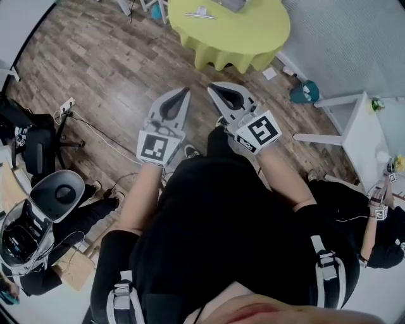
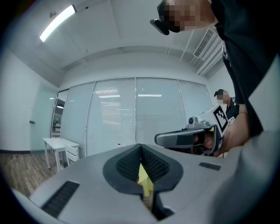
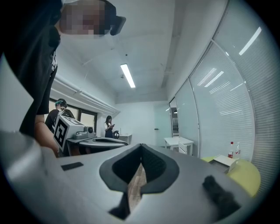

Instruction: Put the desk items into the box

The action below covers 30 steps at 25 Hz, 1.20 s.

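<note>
Claws closed: left claw [image 1: 183, 95] and right claw [image 1: 216, 90] seemingly empty, held level near yellow-green table [image 1: 253, 31].

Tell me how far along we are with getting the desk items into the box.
Done: nothing that shows. In hand: nothing. The left gripper and right gripper are both shut and empty, held over the wood floor, short of the green table. Left: all of it. The items lie on the table untouched, and I cannot tell which one is the box.
</note>
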{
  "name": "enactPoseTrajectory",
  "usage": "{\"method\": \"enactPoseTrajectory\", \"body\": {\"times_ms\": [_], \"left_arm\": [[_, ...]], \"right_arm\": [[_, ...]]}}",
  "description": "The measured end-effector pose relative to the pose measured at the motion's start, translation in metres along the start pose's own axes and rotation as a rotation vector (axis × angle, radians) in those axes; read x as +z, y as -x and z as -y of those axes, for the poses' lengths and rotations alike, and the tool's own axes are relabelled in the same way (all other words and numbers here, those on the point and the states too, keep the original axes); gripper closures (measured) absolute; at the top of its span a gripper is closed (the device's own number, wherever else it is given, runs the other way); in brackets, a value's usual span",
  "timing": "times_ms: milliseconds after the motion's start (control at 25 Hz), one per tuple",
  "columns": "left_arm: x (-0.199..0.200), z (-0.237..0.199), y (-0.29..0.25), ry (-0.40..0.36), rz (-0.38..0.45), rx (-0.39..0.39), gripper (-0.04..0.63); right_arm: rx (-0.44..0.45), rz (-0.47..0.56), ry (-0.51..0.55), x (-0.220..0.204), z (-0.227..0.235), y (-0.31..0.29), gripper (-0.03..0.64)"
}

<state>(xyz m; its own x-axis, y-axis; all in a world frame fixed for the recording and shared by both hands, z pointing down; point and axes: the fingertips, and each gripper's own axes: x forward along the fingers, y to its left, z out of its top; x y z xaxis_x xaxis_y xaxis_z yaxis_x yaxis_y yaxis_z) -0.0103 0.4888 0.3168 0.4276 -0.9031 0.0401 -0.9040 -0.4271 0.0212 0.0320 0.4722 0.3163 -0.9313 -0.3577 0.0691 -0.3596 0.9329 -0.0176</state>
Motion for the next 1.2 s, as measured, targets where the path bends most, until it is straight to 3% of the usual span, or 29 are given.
{"method": "enactPoseTrajectory", "body": {"times_ms": [1200], "left_arm": [[0.012,-0.057,-0.189,-0.001,-0.029,0.048,0.584]], "right_arm": [[0.060,0.006,0.002,0.009,0.186,-0.047,0.600]]}}
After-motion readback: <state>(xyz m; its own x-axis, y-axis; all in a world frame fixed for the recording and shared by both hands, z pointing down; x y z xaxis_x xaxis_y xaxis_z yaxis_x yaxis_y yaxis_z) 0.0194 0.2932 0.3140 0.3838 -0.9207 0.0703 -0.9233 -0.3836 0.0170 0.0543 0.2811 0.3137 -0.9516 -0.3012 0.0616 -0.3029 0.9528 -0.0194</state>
